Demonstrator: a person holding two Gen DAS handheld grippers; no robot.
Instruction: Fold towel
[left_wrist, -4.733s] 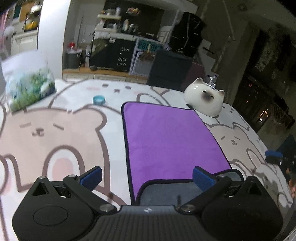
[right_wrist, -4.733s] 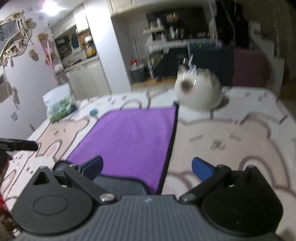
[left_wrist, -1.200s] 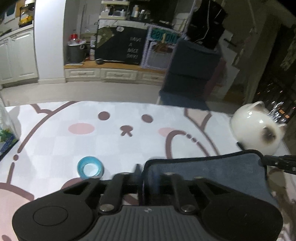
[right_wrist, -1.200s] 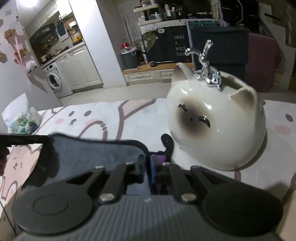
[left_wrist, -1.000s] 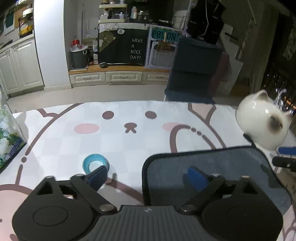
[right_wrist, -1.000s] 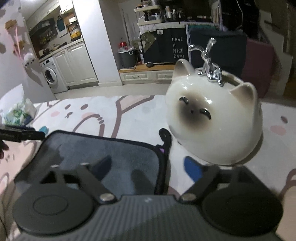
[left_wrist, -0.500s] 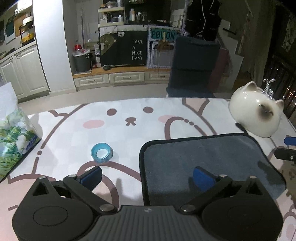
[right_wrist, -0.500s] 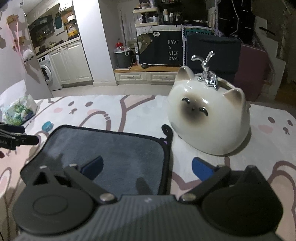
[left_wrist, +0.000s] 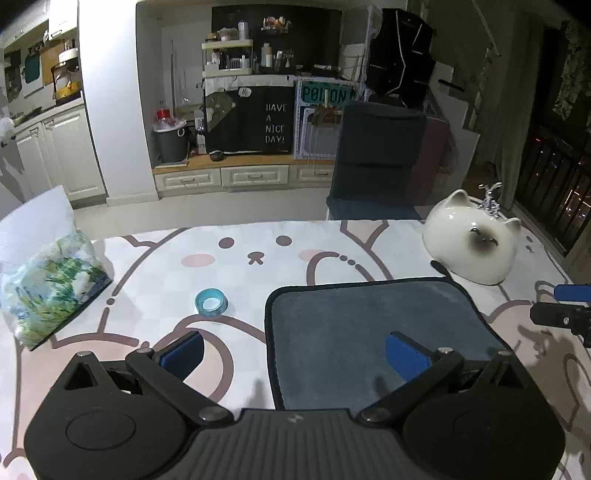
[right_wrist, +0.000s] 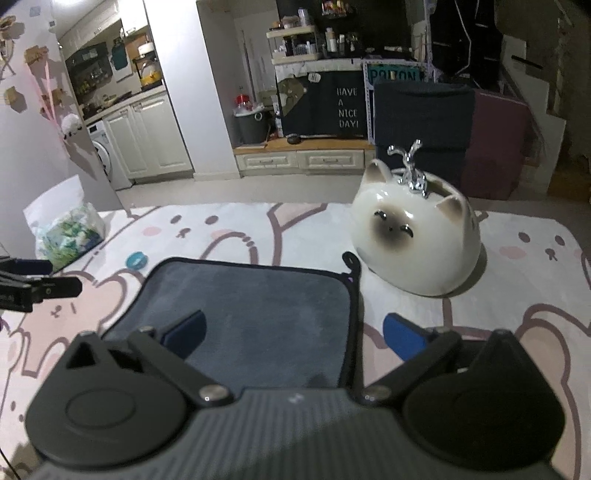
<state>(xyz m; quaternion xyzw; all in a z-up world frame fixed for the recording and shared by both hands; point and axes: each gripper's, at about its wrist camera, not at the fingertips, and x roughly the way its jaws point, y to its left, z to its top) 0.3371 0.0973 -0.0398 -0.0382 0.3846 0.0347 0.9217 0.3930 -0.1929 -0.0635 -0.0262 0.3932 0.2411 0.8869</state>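
The towel (left_wrist: 369, 332) lies folded in half on the table, grey side up with a black hem; its purple side shows only as a sliver at the far right corner (right_wrist: 349, 278). My left gripper (left_wrist: 295, 354) is open and empty, raised above the towel's left edge. My right gripper (right_wrist: 293, 332) is open and empty above the towel's (right_wrist: 251, 310) right edge. Each gripper's tips show at the side of the other view: the right one (left_wrist: 561, 306), the left one (right_wrist: 37, 282).
A white ceramic cat bowl (left_wrist: 472, 251) with a silver figure stands just beyond the towel's far right corner, also in the right wrist view (right_wrist: 413, 240). A small blue tape roll (left_wrist: 211, 302) lies left of the towel. A tissue pack (left_wrist: 44, 280) sits far left. The bear-print tablecloth (left_wrist: 258, 254) ends at a dark chair.
Both grippers carried the towel's near edge over to the far edge, covering the purple side, then opened and let go. Since then they have drawn back and risen a little.
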